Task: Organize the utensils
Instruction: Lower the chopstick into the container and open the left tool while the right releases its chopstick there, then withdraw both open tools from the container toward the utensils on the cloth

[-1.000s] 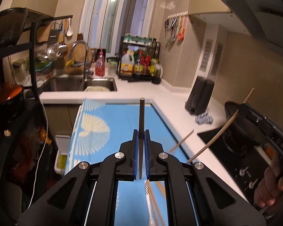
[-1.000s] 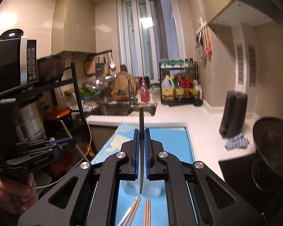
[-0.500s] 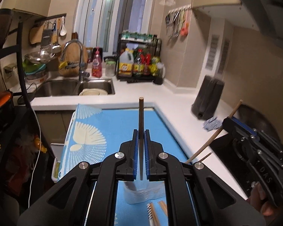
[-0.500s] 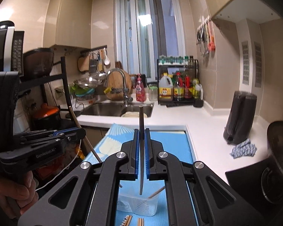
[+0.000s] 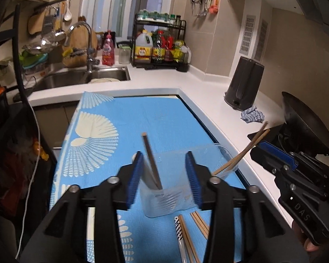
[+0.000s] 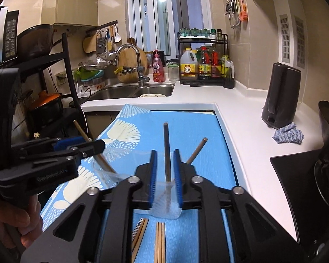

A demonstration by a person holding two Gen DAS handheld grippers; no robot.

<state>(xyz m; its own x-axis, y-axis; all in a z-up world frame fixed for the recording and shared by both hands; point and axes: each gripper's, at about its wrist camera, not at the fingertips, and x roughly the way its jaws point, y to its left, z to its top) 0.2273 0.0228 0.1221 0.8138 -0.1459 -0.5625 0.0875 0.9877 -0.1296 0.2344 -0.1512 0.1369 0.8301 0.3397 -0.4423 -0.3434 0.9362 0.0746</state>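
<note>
A clear tub (image 5: 182, 175) stands on a blue mat (image 5: 111, 118) in the lower middle of the left view. The mat lies on a white counter (image 5: 208, 92).

The left claw (image 5: 164, 175) fills the bottom of its own view. Its jaws are opening and stand wide apart. A dark chopstick (image 5: 150, 160) leans between them, tilted, with its low end inside the tub. It is close to the left blue pad (image 5: 134, 175), but whether they touch cannot be told. The other pad is clear of it.

The right claw (image 6: 165, 176) sits low in the middle of its own view. Its jaws are opening too, with a small gap. A dark stick (image 6: 166, 151) stands nearly upright in that gap, with its low end in the tub (image 6: 164, 203). No pad presses on it.

In the left view the right claw (image 5: 274, 155) shows at the right edge, and two tan sticks (image 5: 241, 151) slant from beside it down into the tub. In the right view the left claw (image 6: 81, 145) shows at the left, with a hand (image 6: 17, 221) under it. A tan stick (image 6: 196, 150) leans out of the tub to the upper right.

More chopsticks (image 6: 159, 241) lie flat on the mat at the bottom of the frame, just in front of the tub.

A sink (image 6: 131, 91) sits at the back of the counter. A dark kettle (image 6: 280, 94) stands at the right, with a small blue cloth (image 6: 288, 133) beside it.
</note>
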